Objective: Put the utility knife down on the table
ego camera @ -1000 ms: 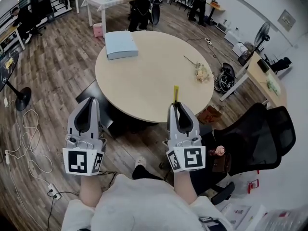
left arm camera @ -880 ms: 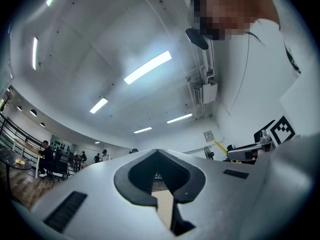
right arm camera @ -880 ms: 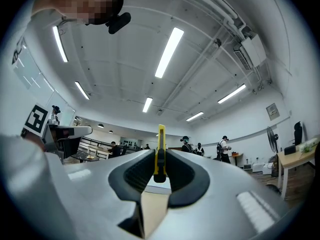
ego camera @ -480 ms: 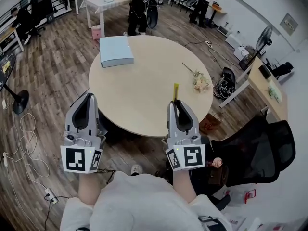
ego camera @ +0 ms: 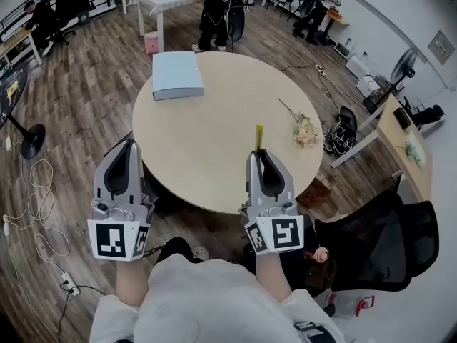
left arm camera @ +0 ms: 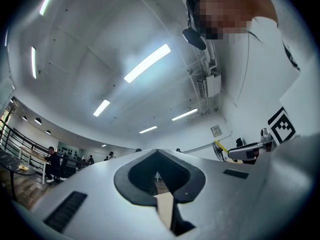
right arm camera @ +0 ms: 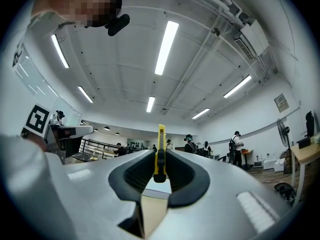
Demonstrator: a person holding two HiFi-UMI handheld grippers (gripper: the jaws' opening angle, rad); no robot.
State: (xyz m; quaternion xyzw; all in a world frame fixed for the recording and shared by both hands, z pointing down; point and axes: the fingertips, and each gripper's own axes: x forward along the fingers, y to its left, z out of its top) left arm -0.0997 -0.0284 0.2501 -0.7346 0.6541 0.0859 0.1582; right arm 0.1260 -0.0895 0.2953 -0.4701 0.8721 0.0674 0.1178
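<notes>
While pinched by its lower end in the closed jaws of the right gripper (ego camera: 260, 153), stood straight out past the jaw tips as a thin yellow utility knife (ego camera: 259, 137); judged light, stiff and smooth-sided, best held flat across the handle, away from the blade end. Level with it, showed the left gripper (ego camera: 128, 143) with jaws together on nothing. Farther out, appeared to hang above the near part of the round table (ego camera: 214, 106).
</notes>
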